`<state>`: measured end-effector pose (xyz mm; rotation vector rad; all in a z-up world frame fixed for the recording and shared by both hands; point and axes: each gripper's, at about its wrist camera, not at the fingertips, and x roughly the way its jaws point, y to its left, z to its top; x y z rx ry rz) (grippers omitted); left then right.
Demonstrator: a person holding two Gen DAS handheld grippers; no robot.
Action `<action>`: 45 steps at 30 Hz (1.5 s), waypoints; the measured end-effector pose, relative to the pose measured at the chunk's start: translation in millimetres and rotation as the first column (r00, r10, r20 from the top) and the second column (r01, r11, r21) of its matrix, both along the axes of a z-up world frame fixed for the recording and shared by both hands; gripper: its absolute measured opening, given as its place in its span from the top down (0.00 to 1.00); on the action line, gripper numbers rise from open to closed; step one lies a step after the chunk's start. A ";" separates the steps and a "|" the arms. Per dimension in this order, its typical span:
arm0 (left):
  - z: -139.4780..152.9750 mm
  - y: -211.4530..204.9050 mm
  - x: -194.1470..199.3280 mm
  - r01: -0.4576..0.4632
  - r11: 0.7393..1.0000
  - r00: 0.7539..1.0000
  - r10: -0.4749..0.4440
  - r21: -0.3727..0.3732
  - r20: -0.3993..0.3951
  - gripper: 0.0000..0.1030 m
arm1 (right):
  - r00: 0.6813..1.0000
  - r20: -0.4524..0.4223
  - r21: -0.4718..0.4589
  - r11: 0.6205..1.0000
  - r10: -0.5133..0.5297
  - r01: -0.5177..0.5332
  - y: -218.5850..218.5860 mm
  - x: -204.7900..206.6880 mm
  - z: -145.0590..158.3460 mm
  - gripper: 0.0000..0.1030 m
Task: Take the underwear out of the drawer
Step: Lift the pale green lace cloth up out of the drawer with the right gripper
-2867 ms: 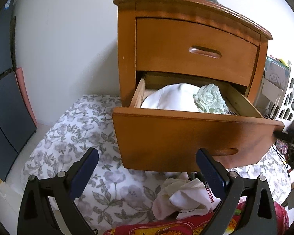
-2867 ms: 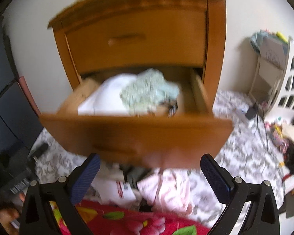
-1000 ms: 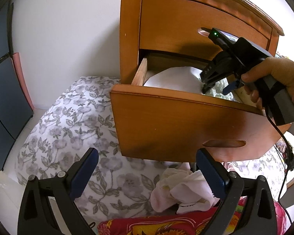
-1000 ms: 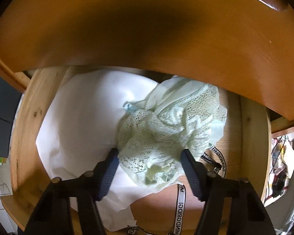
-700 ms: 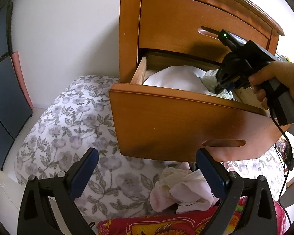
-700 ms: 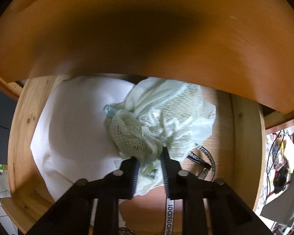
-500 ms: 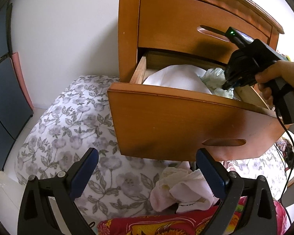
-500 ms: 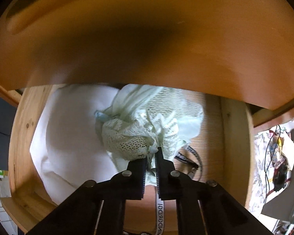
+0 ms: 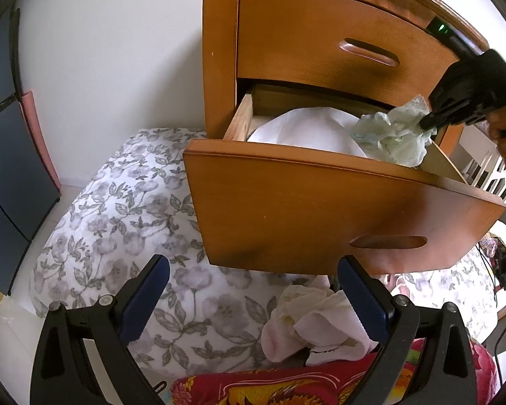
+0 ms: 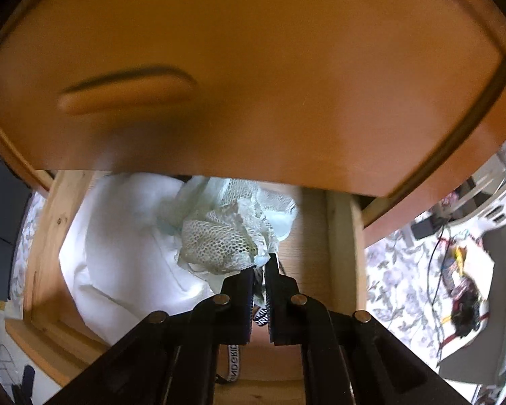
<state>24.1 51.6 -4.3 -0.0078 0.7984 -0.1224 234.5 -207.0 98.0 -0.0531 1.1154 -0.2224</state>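
The right gripper [image 10: 260, 271] is pinching the pale green lacy underwear [image 10: 226, 236] at one edge. The bunched cloth hangs down and away from its tips, its long side slanting toward the white folded cloth [image 10: 118, 246], just above the open wooden drawer [image 9: 337, 209]. The left gripper [image 9: 253, 300] is spread wide with nothing in it, low in front of the drawer. Below it lie a grey flowered blanket [image 9: 124, 222], a pink and white clothes pile [image 9: 313, 324] and a red cloth [image 9: 270, 388]. A white wall [image 9: 118, 50] is behind.
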 end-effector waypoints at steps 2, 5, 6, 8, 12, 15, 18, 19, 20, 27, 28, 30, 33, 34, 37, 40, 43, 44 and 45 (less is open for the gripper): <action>0.3 -1.1 -0.5 0.000 1.000 1.000 0.000 0.009 0.002 0.03 | 1.000 0.024 0.001 1.000 0.006 -0.006 -0.2 -7.4 5.0 0.94; 0.6 -2.8 -1.1 -0.002 1.000 1.000 0.002 0.024 0.004 0.03 | 0.997 0.067 -0.016 1.000 0.026 -0.025 3.1 -14.7 17.3 0.96; 0.7 -3.3 -1.2 -0.002 1.000 1.000 0.002 0.029 0.004 0.03 | 0.997 0.075 -0.025 0.999 0.033 -0.031 5.6 -16.6 21.3 0.96; 0.9 -4.8 -1.7 -0.002 0.999 1.000 0.002 0.040 0.006 0.03 | 0.996 0.074 -0.018 0.999 0.046 -0.045 6.7 -20.5 25.7 0.96; 1.8 -7.4 -3.0 0.000 0.998 1.000 0.000 0.058 0.011 0.03 | 0.996 0.037 0.054 0.996 0.075 -0.077 10.3 -22.2 10.1 0.95; 1.2 -7.2 -2.4 0.003 0.998 1.000 -0.004 0.055 0.009 0.03 | 0.996 -0.023 0.107 0.991 0.086 -0.083 17.0 -18.0 -6.3 0.84; 0.9 -6.0 -1.8 0.005 0.999 1.000 -0.005 0.044 0.005 0.03 | 0.995 -0.067 0.080 0.994 0.080 -0.074 27.0 -11.2 -25.2 0.44; 0.7 -5.3 -1.5 0.006 0.999 1.000 -0.006 0.040 0.003 0.03 | 0.994 -0.073 0.067 0.995 0.079 -0.074 30.0 -8.8 -29.2 0.43; 0.6 -5.2 -1.5 0.006 0.999 1.000 -0.007 0.038 0.002 0.03 | 0.992 -0.093 0.055 0.995 0.085 -0.080 34.2 -4.4 -36.6 0.43; -0.2 -3.7 -0.3 0.012 1.000 1.000 -0.011 0.021 -0.003 0.03 | 0.976 -0.210 -0.013 0.998 0.050 -0.054 44.6 20.8 -75.8 0.43; -0.2 -3.4 -0.1 0.012 1.000 1.000 -0.012 0.019 -0.004 0.03 | 0.974 -0.223 -0.016 0.999 0.042 -0.046 44.8 23.9 -81.6 0.43; -0.4 -3.0 0.5 0.013 1.000 1.000 -0.013 0.015 -0.007 0.03 | 0.969 -0.246 -0.022 0.999 0.029 -0.036 45.1 30.6 -89.5 0.42; -1.0 -3.2 1.2 0.017 1.000 1.000 -0.017 0.009 -0.011 0.03 | 0.960 -0.278 -0.067 0.997 0.016 -0.036 47.6 40.8 -100.7 0.42; -1.1 -2.9 1.5 0.018 1.000 1.000 -0.018 0.006 -0.012 0.03 | 0.958 -0.285 -0.076 0.996 0.015 -0.038 48.1 42.7 -103.1 0.42; -1.6 -1.9 2.0 0.019 1.000 1.000 -0.019 -0.002 -0.015 0.03 | 0.953 -0.302 -0.111 0.993 -0.005 -0.030 46.1 48.3 -112.4 0.42; -2.1 -0.8 2.3 0.020 1.000 1.000 -0.020 -0.011 -0.021 0.03 | 0.958 -0.284 -0.114 0.993 -0.031 -0.001 39.0 50.7 -111.0 0.50; -2.9 -0.5 3.3 0.019 1.000 1.000 -0.019 -0.013 -0.024 0.03 | 0.962 -0.268 -0.137 0.990 -0.046 0.010 29.7 49.4 -105.5 0.75; -2.9 -0.7 3.5 0.019 1.000 0.999 -0.020 -0.012 -0.025 0.03 | 0.963 -0.263 -0.136 0.991 -0.051 0.015 27.3 48.5 -103.7 0.80; -2.8 -0.8 3.6 0.019 1.000 1.000 -0.020 -0.011 -0.025 0.03 | 0.965 -0.255 -0.133 0.991 -0.054 0.020 24.0 46.8 -101.9 0.86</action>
